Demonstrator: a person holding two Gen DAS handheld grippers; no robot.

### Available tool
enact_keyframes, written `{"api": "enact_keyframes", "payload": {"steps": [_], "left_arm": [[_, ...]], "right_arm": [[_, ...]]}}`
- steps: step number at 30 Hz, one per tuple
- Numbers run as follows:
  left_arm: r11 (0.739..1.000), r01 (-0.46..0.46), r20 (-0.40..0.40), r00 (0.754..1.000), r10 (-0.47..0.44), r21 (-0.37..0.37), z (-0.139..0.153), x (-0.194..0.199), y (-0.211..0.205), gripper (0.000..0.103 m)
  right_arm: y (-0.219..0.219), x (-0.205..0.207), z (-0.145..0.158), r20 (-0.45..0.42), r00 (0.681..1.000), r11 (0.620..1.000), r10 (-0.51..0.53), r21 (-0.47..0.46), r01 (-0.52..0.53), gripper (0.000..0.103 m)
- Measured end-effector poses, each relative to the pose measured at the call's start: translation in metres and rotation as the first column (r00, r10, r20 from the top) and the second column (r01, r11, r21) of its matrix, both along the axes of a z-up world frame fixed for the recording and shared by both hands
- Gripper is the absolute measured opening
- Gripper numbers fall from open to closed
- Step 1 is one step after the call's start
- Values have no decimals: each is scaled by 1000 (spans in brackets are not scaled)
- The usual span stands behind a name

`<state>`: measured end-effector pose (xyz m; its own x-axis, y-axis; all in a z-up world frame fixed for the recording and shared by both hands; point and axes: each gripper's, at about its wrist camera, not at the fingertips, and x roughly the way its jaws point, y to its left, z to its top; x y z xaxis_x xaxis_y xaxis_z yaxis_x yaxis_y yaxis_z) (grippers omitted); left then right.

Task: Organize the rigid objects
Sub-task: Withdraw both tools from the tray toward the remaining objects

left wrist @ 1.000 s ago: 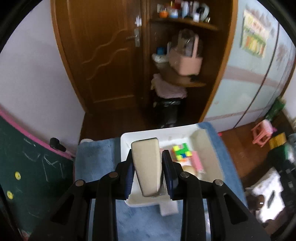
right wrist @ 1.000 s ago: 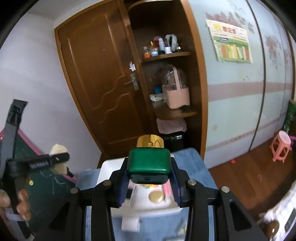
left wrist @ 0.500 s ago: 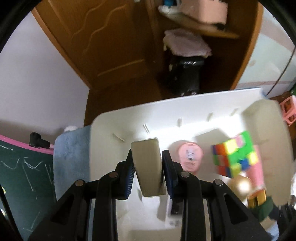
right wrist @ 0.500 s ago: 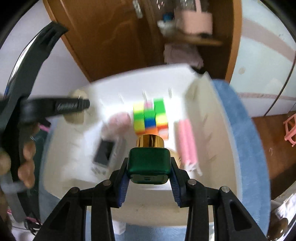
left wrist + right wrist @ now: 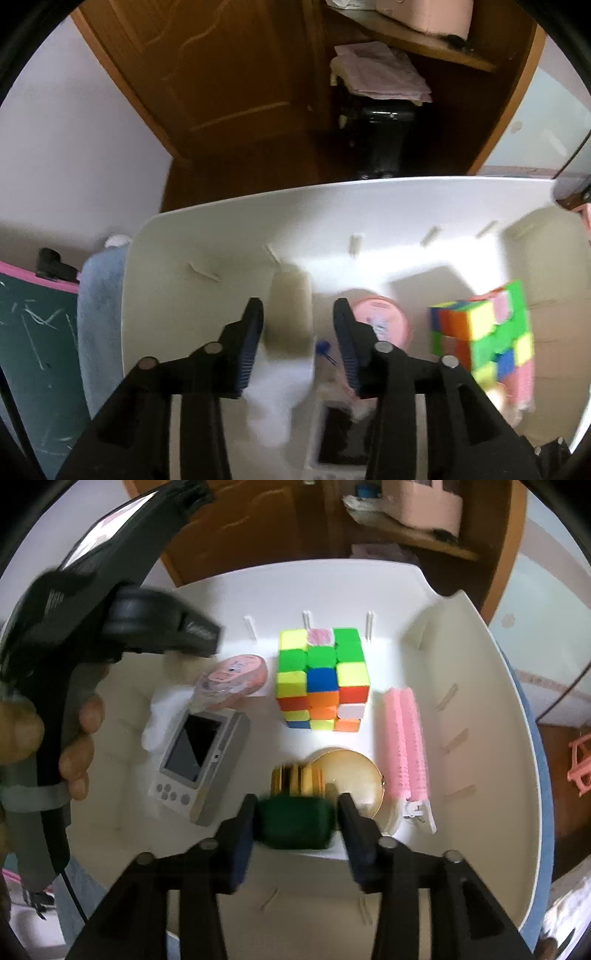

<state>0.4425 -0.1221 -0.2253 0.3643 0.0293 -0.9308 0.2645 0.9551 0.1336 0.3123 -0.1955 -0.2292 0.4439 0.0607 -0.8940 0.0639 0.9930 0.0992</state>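
A white bin (image 5: 207,258) (image 5: 461,657) holds several objects. My left gripper (image 5: 297,332) is open over its left part; a blurred beige block (image 5: 291,314) sits between the spread fingers, free of them. My right gripper (image 5: 297,821) is open; a blurred green bottle with a gold cap (image 5: 295,823) lies between its jaws on the bin floor. A colour cube (image 5: 321,679) (image 5: 484,328), a pink round tin (image 5: 232,679) (image 5: 380,325), a small grey handheld device (image 5: 201,753), pink rollers (image 5: 404,742) and a gold disc (image 5: 351,779) lie in the bin.
The bin rests on a blue towel (image 5: 98,314). A green chalkboard (image 5: 33,365) stands at the left. A brown door (image 5: 221,74) and a shelf with a pink basket (image 5: 424,502) are behind. The left gripper's body and the hand (image 5: 74,716) cross the right wrist view.
Both grippers dropped low into the bin and opened. The beige block left the left fingers, the green bottle left the right fingers; both are blurred with motion.
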Motion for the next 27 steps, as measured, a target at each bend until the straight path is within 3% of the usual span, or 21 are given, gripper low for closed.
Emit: {"api": "enact_keyframes", "payload": {"steps": [1,2,5,10,15,21,27], "left_arm": [[1000,4,-3,1000,-4,1,5,-2,-2,70],[1000,13,7,1000,-13,5,12,-6,-4,76],[998,64,79,995,-62,-21,51,-24,-10,78],[986,117,176,980,-96,-115,139,-62,-3,82],[962,192,264,955,-137,-193,210,-112,11,84],[926,296,307,926,-218,-235,241,-173,27,91],[894,351,260,924,-281,-278,227,-221,35,91]], "right_arm": [[-1,-2,6,21,1000,1000,2,-24,-2,59],[1,-6,14,42,999,999,7,-43,-5,59],[2,-19,42,101,995,999,21,-48,-16,59],[-4,-55,115,238,971,998,29,-64,-14,61],[-6,-92,171,335,942,997,-25,-63,49,63],[-6,-149,193,353,930,992,-103,-28,121,64],[-15,-199,187,296,940,982,-170,-28,187,63]]}}
